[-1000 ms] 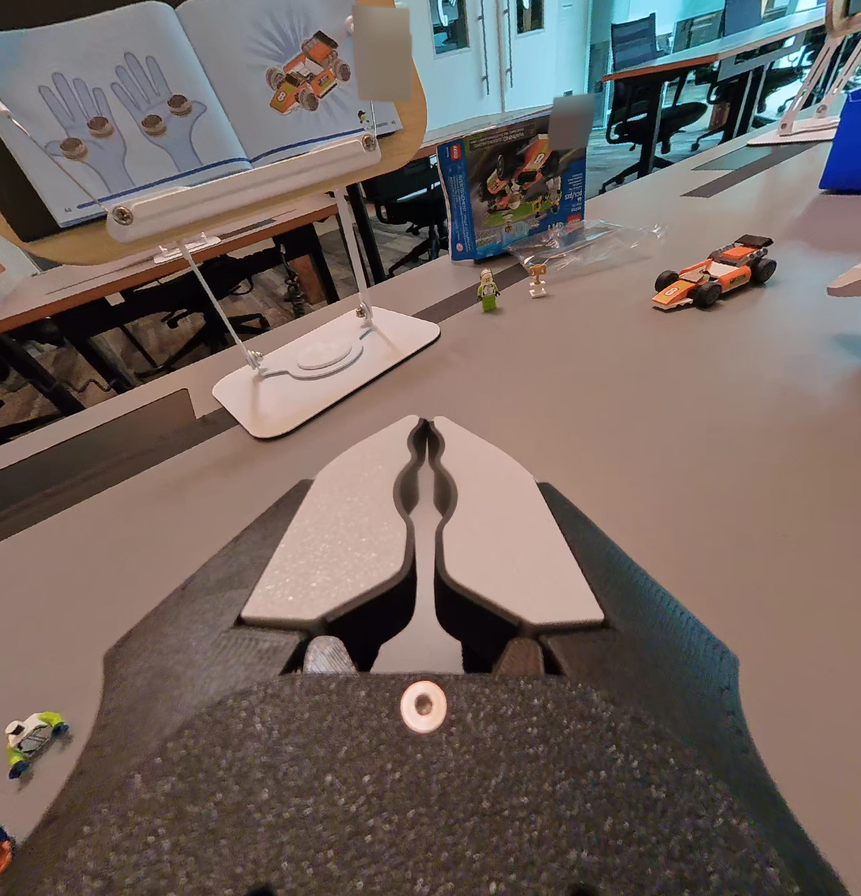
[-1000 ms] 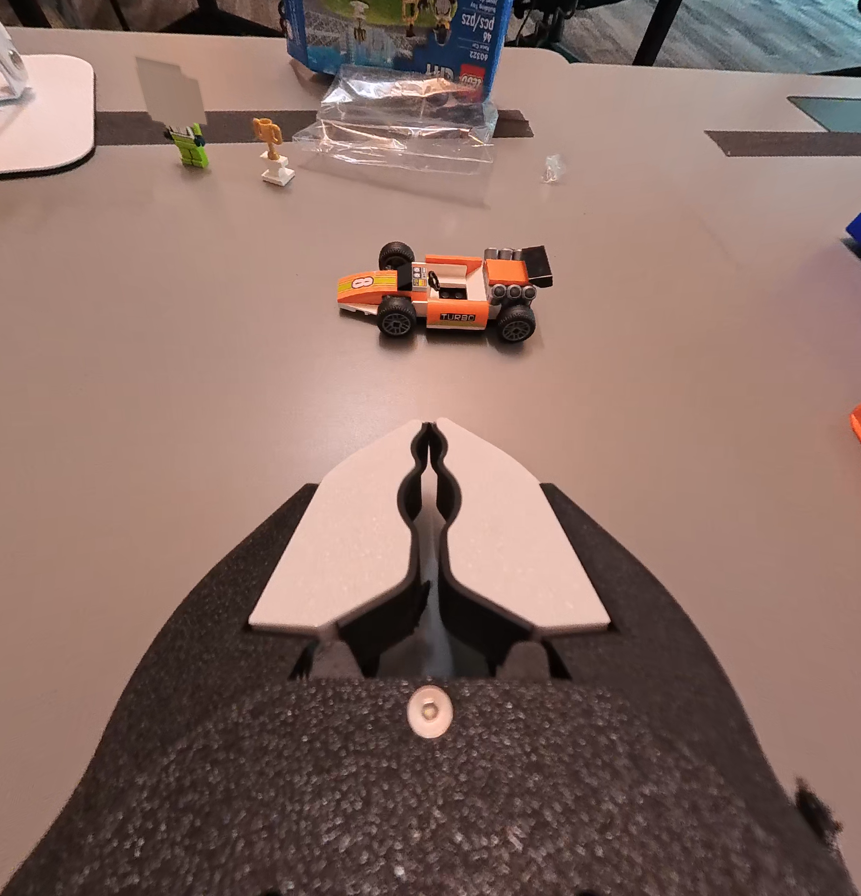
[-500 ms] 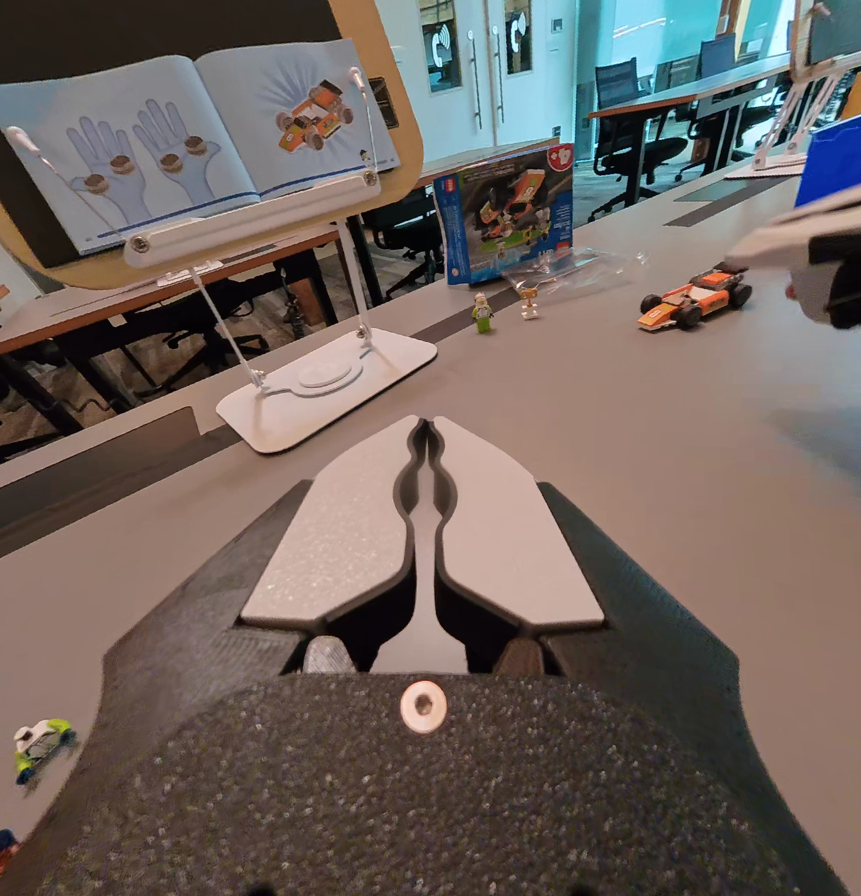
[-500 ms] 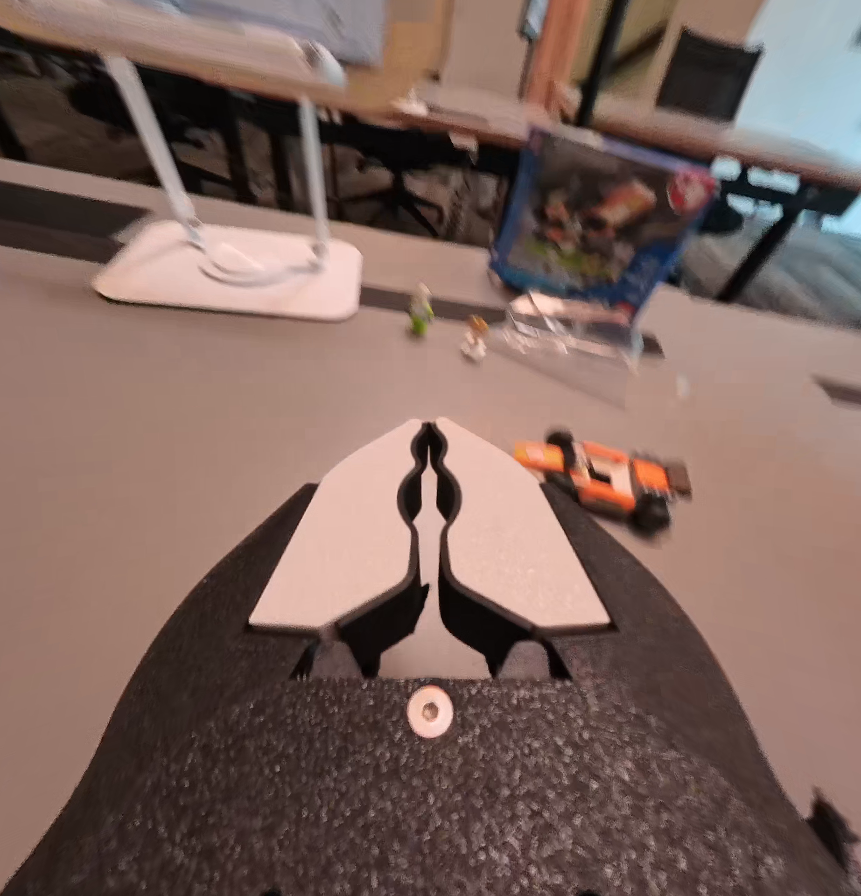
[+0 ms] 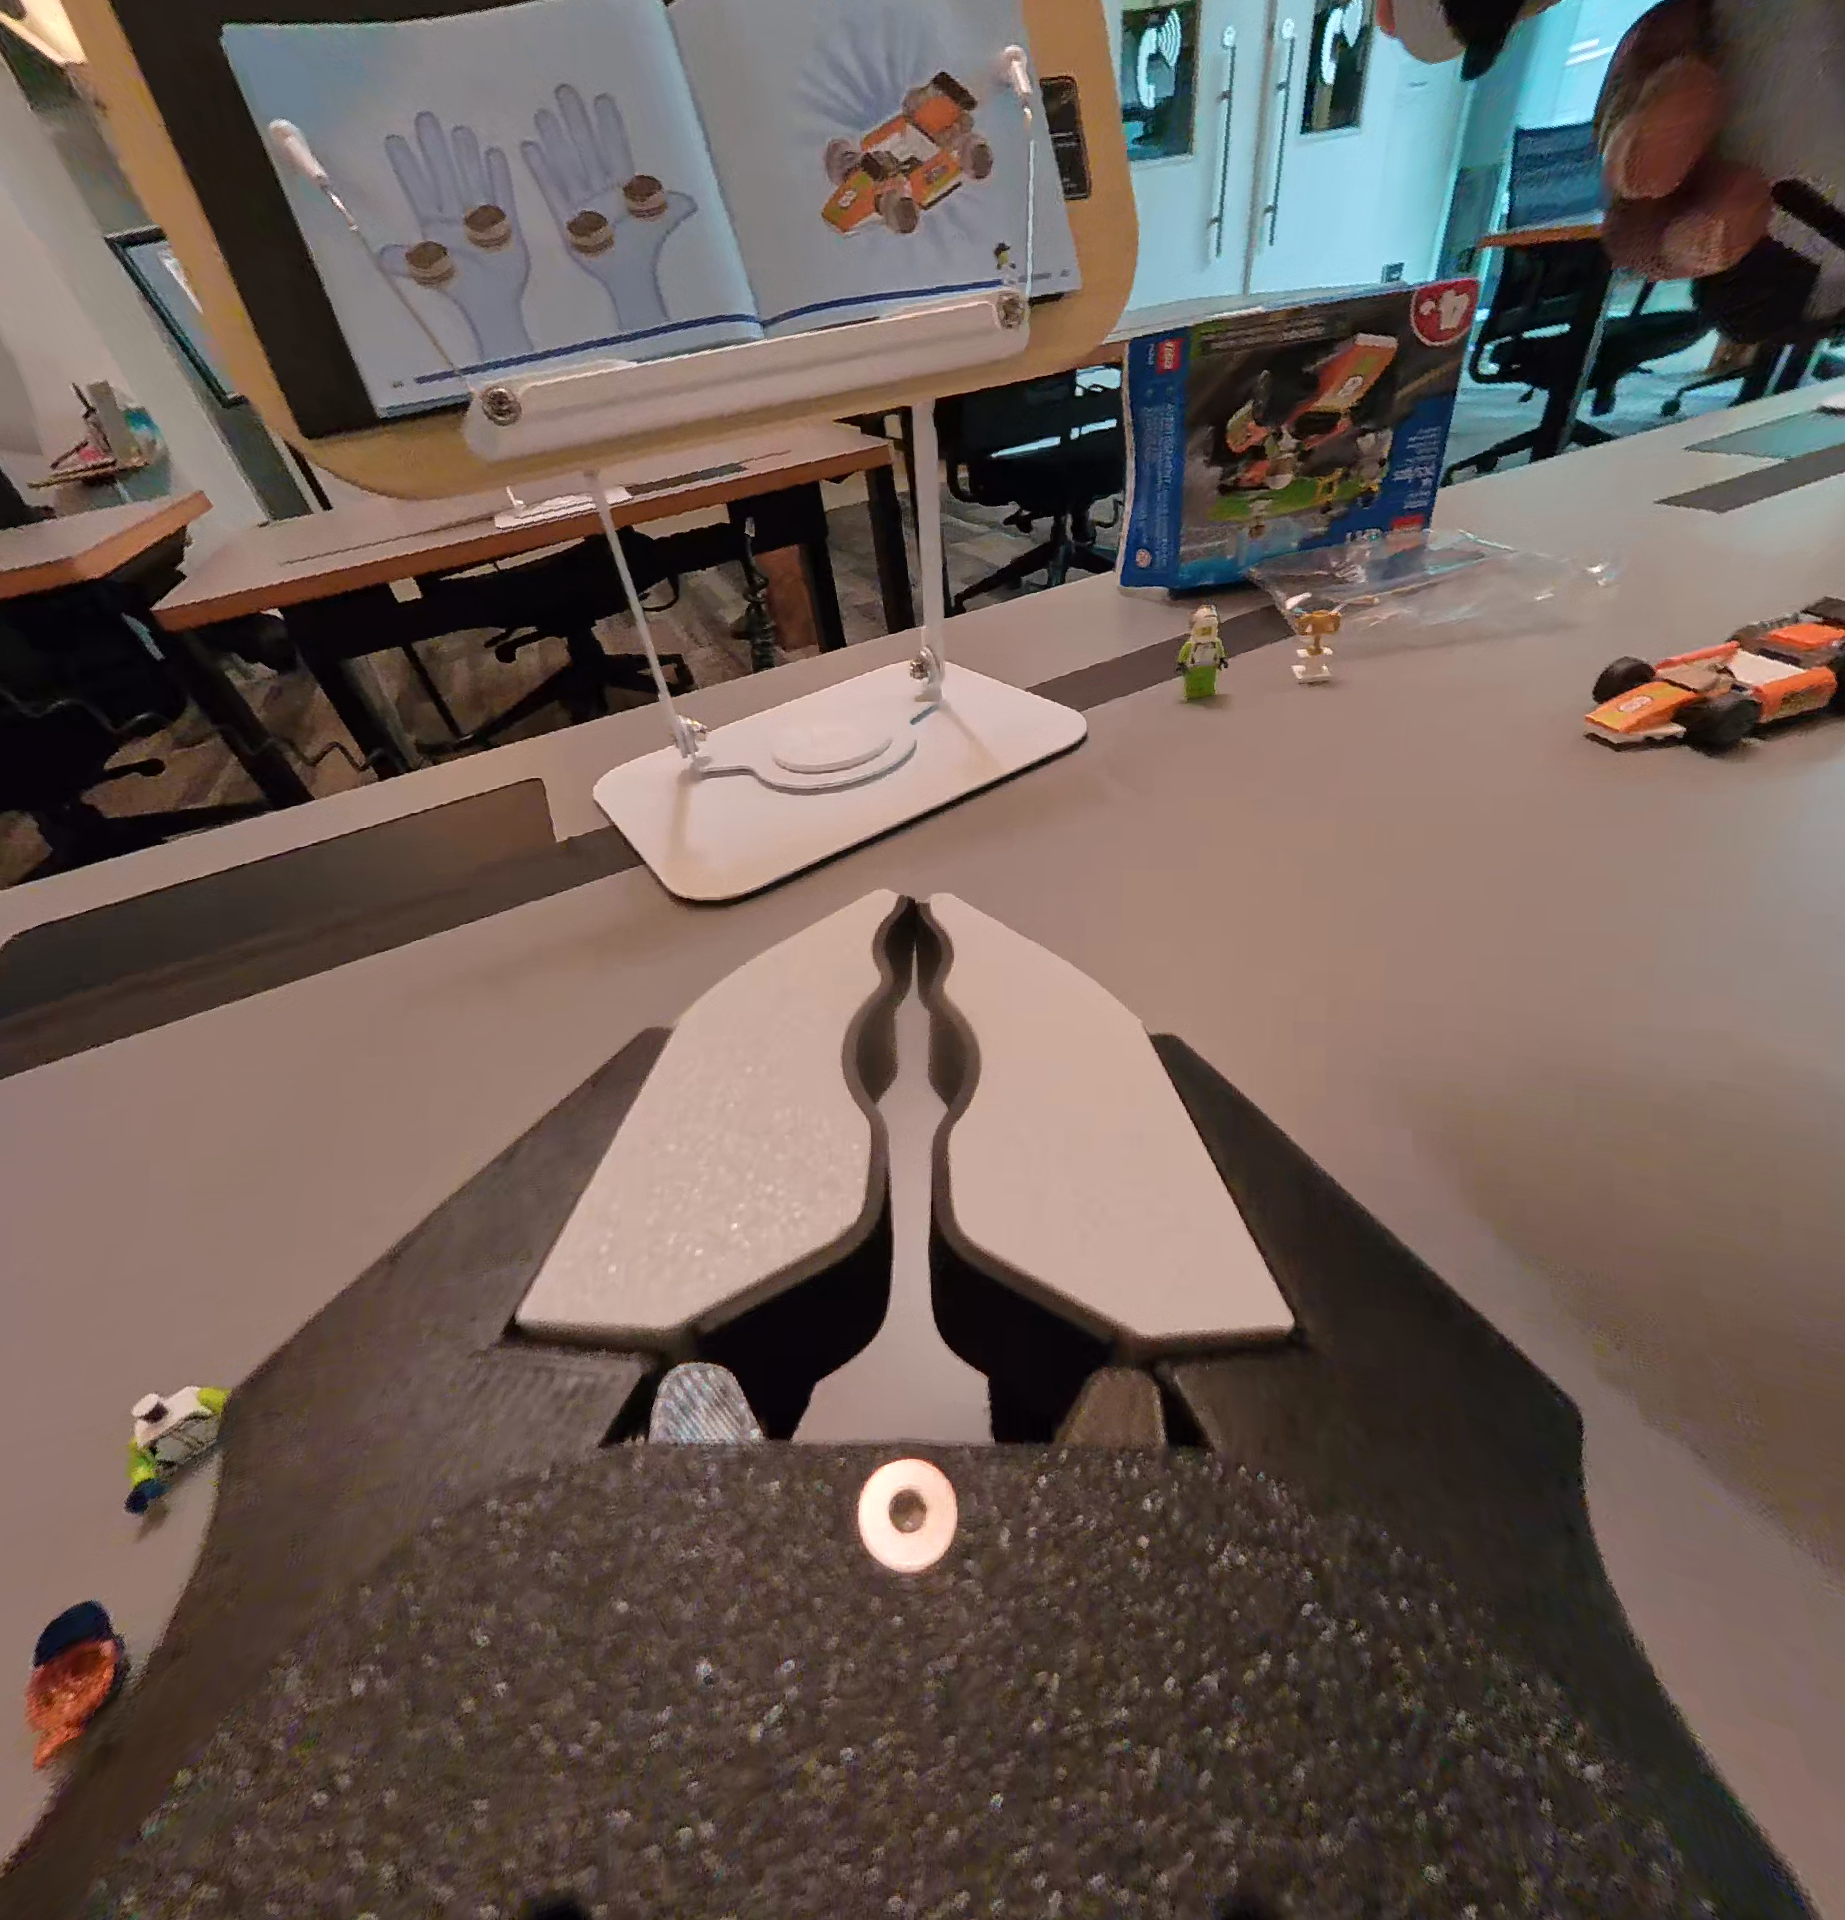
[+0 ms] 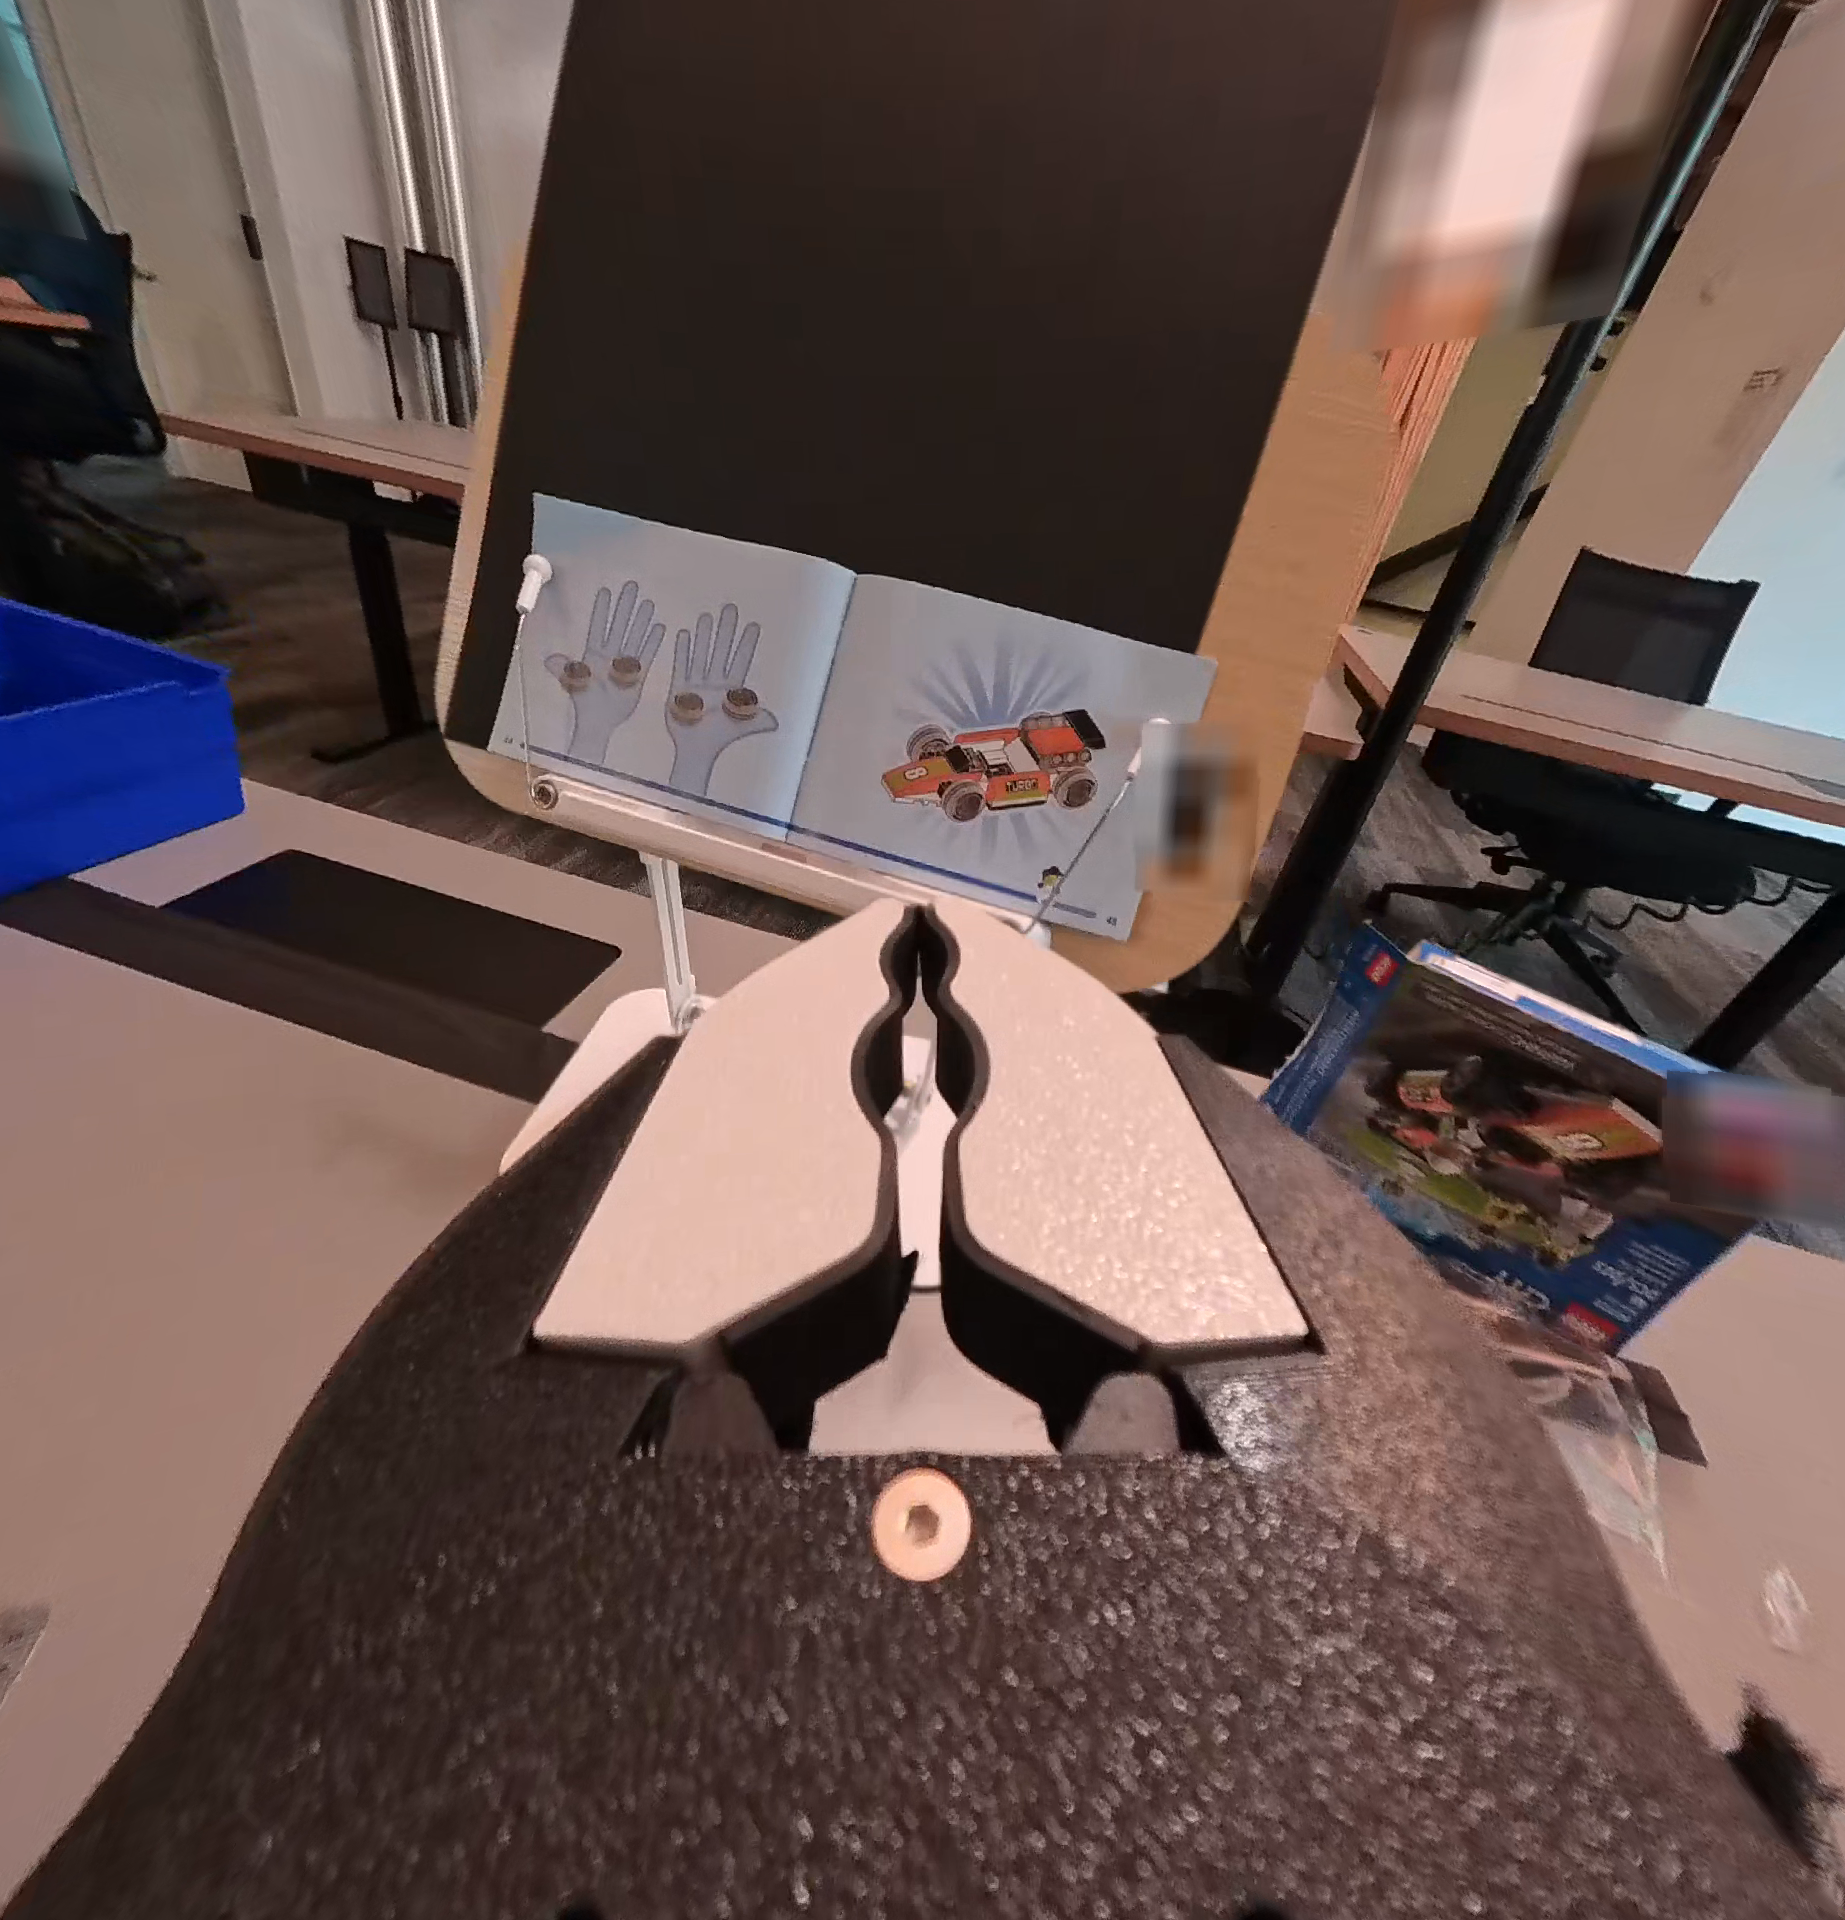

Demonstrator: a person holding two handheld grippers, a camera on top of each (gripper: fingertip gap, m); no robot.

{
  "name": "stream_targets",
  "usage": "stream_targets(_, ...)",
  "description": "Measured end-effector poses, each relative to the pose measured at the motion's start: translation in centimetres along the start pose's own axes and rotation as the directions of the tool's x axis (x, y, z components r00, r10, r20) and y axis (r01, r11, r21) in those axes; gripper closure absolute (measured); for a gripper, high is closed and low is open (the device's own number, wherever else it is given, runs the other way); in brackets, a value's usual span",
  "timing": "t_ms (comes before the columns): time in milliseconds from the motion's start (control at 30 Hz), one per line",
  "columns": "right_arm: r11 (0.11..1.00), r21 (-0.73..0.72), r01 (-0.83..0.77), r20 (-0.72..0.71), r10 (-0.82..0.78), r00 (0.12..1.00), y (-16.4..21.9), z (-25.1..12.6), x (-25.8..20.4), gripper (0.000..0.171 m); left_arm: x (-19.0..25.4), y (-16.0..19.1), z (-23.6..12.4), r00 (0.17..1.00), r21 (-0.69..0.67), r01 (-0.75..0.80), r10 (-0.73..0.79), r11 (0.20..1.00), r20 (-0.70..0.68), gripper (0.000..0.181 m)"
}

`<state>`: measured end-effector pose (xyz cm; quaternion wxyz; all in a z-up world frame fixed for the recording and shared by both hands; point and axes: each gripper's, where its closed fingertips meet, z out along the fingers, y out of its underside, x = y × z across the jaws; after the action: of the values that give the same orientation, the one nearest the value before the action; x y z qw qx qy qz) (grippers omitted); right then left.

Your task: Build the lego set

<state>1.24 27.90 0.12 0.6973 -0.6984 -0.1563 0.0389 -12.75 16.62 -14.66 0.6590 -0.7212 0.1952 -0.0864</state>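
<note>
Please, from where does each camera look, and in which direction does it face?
Left wrist view: sits on the left gripper, low over the table, facing the book stand, minifigure and car; its shut fingers show, and a hand top right.
Right wrist view: sits on the right gripper, raised, facing the booklet; only its shut fingers show.
Shared: booklet, stand, box.

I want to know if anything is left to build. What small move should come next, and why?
Probably set the left gripper down on the table. The orange car stands on four wheels, looking like the car on the open booklet page, and the little figure and trophy stand finished. Both grippers are shut and empty; the right gripper is raised toward the booklet.
</note>
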Motion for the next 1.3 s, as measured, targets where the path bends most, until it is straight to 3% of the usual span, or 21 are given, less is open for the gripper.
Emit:
stream_targets(433, 1.0, 0.005, 0.011, 0.014, -0.011, 1.0, 1.1, 4.4, 1.4, 0.165, -4.9, -10.2, 5.9, 0.992, 0.223, 0.067, -0.09, 0.972, 0.094, 0.181)
stream_targets(533, 0.999, -0.038, -0.022, 0.048, 0.024, 0.999, 2.5, 6.9, 2.9, 0.149, -5.4, -10.9, 7.1, 0.99, 0.241, 0.083, -0.108, 0.967, 0.094, 0.181)
stream_targets(667, 0.994, -0.103, -0.038, 0.029, 0.041, 0.999, 4.1, 10.5, 5.0, 0.134, -5.3, -8.7, 7.8, 0.992, 0.199, 0.092, -0.108, 0.976, 0.071, 0.181)
stream_targets(833, 0.992, -0.114, -0.044, 0.001, 0.045, 0.999, 4.2, 13.2, 5.7, 0.14, -6.1, -6.6, 8.0, 0.991, 0.155, 0.112, -0.122, 0.982, 0.06, 0.181)
stream_targets(933, 0.992, -0.121, -0.04, -0.036, 0.036, 0.999, 4.3, 13.8, 6.3, 0.165, -6.4, -6.0, 8.3, 0.991, 0.141, 0.111, -0.12, 0.984, 0.057, 0.181)
stream_targets(1067, 0.991, -0.113, -0.069, -0.016, 0.068, 0.998, 4.4, 13.7, 6.4, 0.167, -5.5, -6.1, 9.3, 0.997, 0.116, 0.075, -0.078, 0.99, 0.022, 0.181)
stream_targets(1200, 0.976, -0.109, -0.186, -0.014, 0.186, 0.982, 5.1, 13.3, 7.2, 0.166, -3.2, -10.2, 13.9, 0.995, 0.089, -0.016, 0.025, 0.996, -0.102, 0.181)
stream_targets(1300, 0.958, -0.094, -0.27, -0.025, 0.269, 0.963, 5.7, 12.9, 7.6, 0.164, -2.0, -13.0, 19.7, 0.977, 0.03, -0.121, 0.125, 0.992, -0.175, 0.181)
